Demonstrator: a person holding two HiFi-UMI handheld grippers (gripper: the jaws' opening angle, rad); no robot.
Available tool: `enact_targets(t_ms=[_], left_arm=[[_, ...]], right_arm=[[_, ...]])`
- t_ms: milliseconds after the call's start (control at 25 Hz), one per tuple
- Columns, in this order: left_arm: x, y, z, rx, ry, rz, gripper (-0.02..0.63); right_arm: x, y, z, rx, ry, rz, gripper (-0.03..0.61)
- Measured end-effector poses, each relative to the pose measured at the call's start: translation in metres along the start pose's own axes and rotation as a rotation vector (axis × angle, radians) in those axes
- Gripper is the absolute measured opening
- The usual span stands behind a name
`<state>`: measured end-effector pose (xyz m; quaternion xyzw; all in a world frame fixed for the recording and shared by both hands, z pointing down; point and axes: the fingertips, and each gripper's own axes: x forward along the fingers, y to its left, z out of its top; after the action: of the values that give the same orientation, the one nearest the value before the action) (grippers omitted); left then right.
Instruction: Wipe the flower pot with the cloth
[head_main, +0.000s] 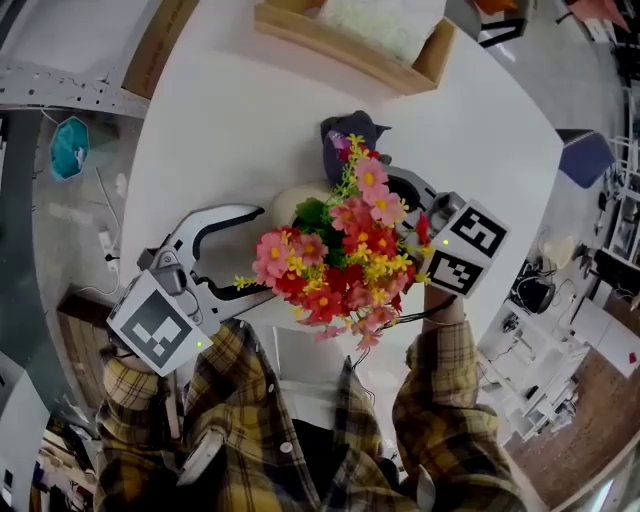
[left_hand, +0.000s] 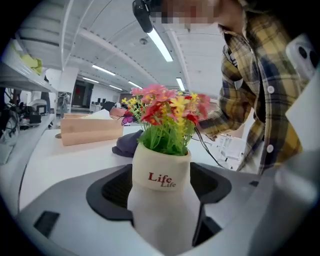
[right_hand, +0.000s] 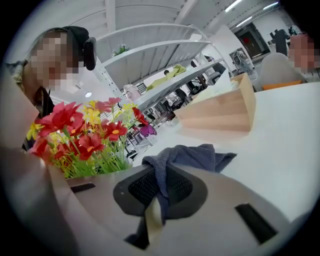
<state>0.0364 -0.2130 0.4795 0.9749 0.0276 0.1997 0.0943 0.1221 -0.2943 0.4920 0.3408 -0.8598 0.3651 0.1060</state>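
Cream ceramic flower pot (left_hand: 161, 175), marked "Life" and filled with red, pink and yellow flowers (left_hand: 165, 107), stood on the white table (head_main: 230, 110). Your left gripper (left_hand: 162, 210) clamped it, a pad against each side. Your right gripper (right_hand: 154, 210) was closed on the grey cloth (right_hand: 190, 156), which trailed onto the table just beyond the flowers.

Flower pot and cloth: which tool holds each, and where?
The left tool grips the flower pot around its lower body, below the lettered collar. The right tool pinches the cloth by a bunched fold.
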Motion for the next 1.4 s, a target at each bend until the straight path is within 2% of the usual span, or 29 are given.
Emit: enact_targets(t_ms=[200, 360, 560, 800, 1080, 1400], left_arm=[[-0.01, -0.028, -0.009, -0.093, -0.017, 0.128, 0.35], [-0.018, -0.048, -0.005, -0.137, 0.008, 0.248, 0.35], [-0.003, -0.072, -0.016, -0.183, -0.01, 0.283, 0.35], [0.0, -0.072, -0.008, -0.178, -0.072, 0.354, 0.38], [0.004, -0.06, -0.007, -0.098, -0.032, 0.36, 0.393], [0.004, -0.047, -0.008, -0.033, -0.011, 0.264, 0.393]], right_arm=[[-0.018, 0.01, -0.012, 0.043, -0.059, -0.087, 0.011], [-0.04, 0.027, -0.011, 0.08, -0.1, -0.142, 0.011], [-0.06, 0.03, -0.045, 0.123, -0.118, -0.198, 0.011], [-0.072, 0.049, -0.077, 0.161, -0.095, -0.201, 0.011], [-0.066, 0.064, -0.09, 0.183, -0.07, -0.163, 0.011], [-0.058, 0.062, -0.086, 0.158, -0.026, -0.111, 0.011]])
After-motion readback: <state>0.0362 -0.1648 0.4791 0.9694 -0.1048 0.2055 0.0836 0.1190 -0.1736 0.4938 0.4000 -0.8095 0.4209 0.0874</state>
